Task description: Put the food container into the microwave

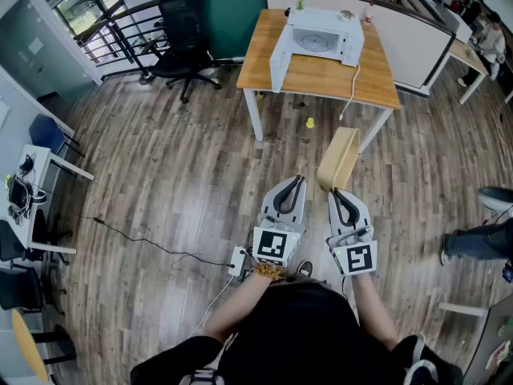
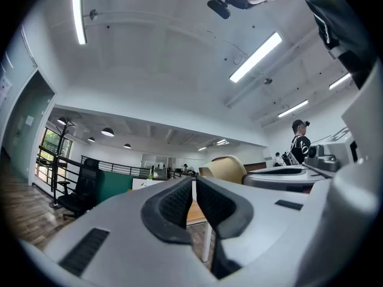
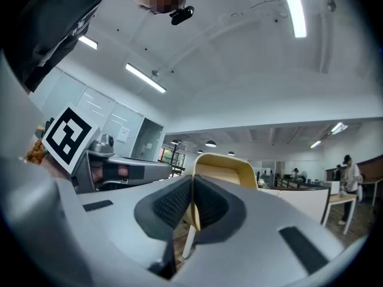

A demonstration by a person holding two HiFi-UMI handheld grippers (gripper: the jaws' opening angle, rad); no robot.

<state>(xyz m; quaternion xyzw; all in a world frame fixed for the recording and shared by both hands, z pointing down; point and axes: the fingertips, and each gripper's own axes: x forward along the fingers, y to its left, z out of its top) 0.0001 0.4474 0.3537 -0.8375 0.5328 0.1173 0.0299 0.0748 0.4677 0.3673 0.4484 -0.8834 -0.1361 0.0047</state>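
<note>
head view: right gripper [image 1: 336, 192] pinches food container [image 1: 338, 157], microwave [image 1: 319, 38] well apart at top centre; left gripper [image 1: 298, 180] pressed together, empty.

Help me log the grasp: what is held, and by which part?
The right gripper holds the tan food container by its rim; the left gripper is shut, empty.

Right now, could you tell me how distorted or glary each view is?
Head view: even light, fisheye curves the floor. Left gripper view: dark vignette, light strip blown out. Right gripper view: same vignette, container clear in the tongs.
</note>
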